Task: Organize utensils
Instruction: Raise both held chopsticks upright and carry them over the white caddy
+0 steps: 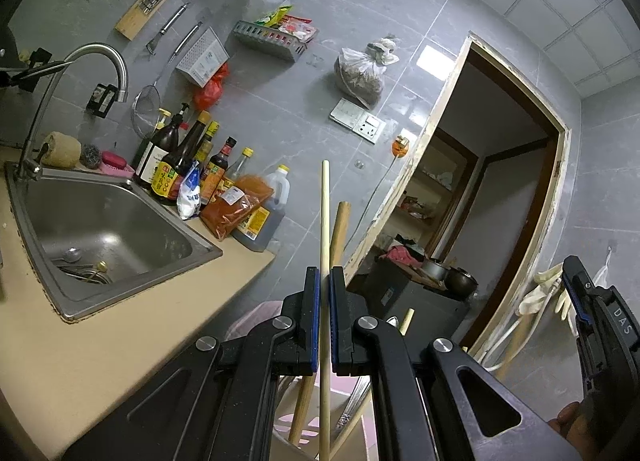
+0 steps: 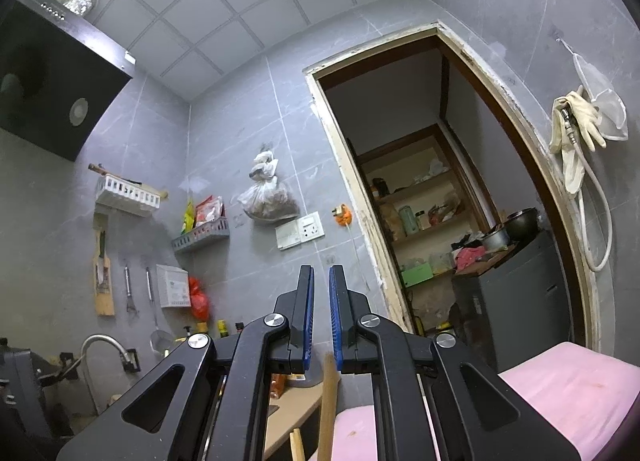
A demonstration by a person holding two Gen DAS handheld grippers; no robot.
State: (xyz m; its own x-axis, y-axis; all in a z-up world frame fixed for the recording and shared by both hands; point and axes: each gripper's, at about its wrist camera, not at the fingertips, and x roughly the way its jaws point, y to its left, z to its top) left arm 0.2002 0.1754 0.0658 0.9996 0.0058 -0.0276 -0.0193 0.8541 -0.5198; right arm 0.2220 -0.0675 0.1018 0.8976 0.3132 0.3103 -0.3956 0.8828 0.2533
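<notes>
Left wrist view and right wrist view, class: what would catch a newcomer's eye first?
In the left wrist view, the left tongs pinch a pale chopstick that stands upright, right of the steel sink. In the right wrist view, the right tongs hold nothing, raised toward the doorway, with a thicker wooden handle below them.

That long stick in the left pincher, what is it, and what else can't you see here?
- Thin stick: left wrist view; its lower end is cut off by the bottom edge, so what it is stays unknown.
- Thicker wooden handle: right wrist view; its bottom is cut off, and touching the right gripper is unclear.
- Sink items: too small.
</notes>
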